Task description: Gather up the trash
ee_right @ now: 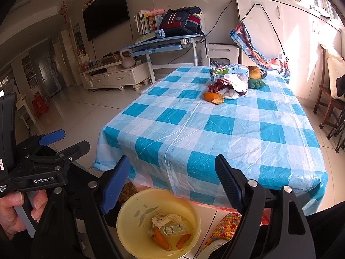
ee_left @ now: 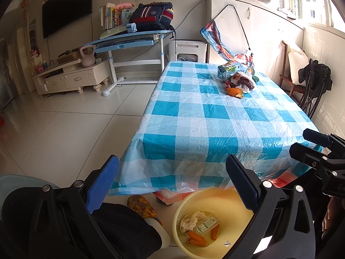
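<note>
Both tongs hang open and empty at the near edge of the tabletop [ee_right: 248, 129], the left tongs [ee_left: 172, 183] and right tongs [ee_right: 172, 183] each with jaws spread wide. On the floor below them stands a yellow basin [ee_right: 129, 243] holding a crumpled tissue [ee_right: 166, 219], a small plastic bottle [ee_right: 175, 228] and carrot pieces [ee_right: 160, 239]. At the far end of the tabletop lie an orange peel [ee_right: 213, 98], crumpled wrappers [ee_right: 232, 86] and a carton [ee_right: 228, 72].
</note>
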`<state>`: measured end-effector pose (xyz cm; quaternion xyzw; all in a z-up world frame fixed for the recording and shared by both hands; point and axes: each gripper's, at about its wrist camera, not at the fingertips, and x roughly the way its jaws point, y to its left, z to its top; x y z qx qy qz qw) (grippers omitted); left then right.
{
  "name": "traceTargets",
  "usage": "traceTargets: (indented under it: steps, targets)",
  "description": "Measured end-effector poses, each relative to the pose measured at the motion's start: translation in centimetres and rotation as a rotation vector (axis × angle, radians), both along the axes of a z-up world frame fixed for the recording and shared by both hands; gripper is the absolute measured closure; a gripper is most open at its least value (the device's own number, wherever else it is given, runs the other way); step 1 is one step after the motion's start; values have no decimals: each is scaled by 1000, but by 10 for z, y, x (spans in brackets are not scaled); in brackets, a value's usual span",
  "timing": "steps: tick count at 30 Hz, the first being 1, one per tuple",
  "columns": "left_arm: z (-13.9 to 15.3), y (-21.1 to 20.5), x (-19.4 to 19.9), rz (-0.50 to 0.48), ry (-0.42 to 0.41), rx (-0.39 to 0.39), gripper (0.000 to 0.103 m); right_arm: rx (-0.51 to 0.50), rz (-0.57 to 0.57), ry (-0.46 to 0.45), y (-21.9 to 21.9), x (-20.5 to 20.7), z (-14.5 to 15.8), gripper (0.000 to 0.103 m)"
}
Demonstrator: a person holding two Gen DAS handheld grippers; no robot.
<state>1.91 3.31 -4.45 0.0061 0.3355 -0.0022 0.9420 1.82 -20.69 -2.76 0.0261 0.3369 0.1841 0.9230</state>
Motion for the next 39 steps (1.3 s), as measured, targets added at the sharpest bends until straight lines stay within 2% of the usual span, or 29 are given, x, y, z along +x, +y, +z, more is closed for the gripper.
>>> traceTargets:
  steps: [23, 27, 33, 39]
  targets:
    - [1, 1, 0, -1, 0, -4, 7, 10, -5, -3, -4, 1, 4, 25]
    - [5, -1, 3, -31, 11, -42, 7, 49, -24, 8, -12, 5, 8, 25]
    - [27, -14, 34, -136, -8, -12, 7, 91, -102, 28, -43, 41, 22, 25]
    - [30, -32, 86, -214, 10, -20, 7, 144, -144, 51, -69, 107, 34, 25]
